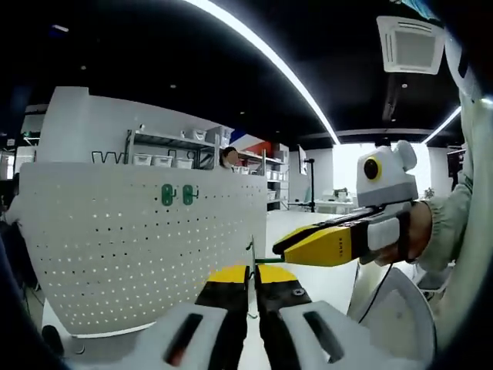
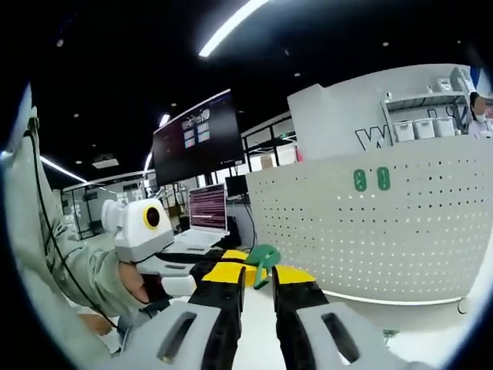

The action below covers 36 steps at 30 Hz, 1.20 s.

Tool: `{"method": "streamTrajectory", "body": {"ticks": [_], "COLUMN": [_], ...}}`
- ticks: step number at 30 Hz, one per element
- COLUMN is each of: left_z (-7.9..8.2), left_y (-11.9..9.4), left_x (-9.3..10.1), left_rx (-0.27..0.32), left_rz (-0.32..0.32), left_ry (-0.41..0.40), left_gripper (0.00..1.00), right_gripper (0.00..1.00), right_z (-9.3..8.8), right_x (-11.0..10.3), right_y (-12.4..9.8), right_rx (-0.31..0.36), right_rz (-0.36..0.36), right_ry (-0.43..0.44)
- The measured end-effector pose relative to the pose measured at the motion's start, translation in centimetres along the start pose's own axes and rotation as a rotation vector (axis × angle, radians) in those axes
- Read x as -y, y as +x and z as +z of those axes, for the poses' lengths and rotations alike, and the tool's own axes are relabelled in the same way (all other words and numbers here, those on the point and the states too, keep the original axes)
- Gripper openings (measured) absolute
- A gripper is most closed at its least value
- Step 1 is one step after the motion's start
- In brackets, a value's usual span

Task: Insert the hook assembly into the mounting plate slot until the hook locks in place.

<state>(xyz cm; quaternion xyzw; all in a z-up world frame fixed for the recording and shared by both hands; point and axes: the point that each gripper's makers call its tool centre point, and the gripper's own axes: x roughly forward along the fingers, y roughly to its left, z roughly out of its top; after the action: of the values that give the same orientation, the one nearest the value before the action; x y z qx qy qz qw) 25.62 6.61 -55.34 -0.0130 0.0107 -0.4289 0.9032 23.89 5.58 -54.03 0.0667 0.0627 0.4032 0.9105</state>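
A white perforated mounting plate (image 1: 139, 254) stands upright ahead, with two green hook bases (image 1: 178, 194) set in it near its top. My left gripper (image 1: 251, 276) is shut on a thin metal hook wire (image 1: 251, 250) that rises between its yellow tips. My right gripper (image 1: 286, 248) reaches in from the right, its tip meeting that wire at a green piece (image 1: 266, 260). In the right gripper view my right gripper (image 2: 258, 276) is shut on the green hook base (image 2: 264, 257), with the left gripper (image 2: 185, 270) close on its left. The plate (image 2: 385, 231) stands behind, apart from both grippers.
A person's sleeve (image 1: 454, 223) holds the right gripper. Shelves with white bins (image 1: 166, 158) and a person (image 1: 228, 157) are behind the plate. A large dark monitor (image 2: 196, 139) and an open laptop (image 2: 204, 216) stand to the left on a white table (image 2: 262, 324).
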Motion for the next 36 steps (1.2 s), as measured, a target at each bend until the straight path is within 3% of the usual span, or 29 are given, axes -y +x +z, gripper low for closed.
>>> {"method": "streamTrajectory", "body": {"ticks": [15, 36], "left_z": [1.6, 2.0], "left_y": [-0.2, -0.3], "left_x": [0.2, 0.7], "left_rx": [0.061, 0.092], "left_rz": [-0.015, 0.033], "left_ry": [-0.056, -0.073], "left_gripper": [0.02, 0.02], "right_gripper": [0.1, 0.08], "right_z": [0.8, 1.8], "right_x": [-0.1, -0.4], "right_y": [0.3, 0.5], "right_rx": [0.047, 0.127], "right_rz": [0.007, 0.006], "right_ry": [0.092, 0.23]}}
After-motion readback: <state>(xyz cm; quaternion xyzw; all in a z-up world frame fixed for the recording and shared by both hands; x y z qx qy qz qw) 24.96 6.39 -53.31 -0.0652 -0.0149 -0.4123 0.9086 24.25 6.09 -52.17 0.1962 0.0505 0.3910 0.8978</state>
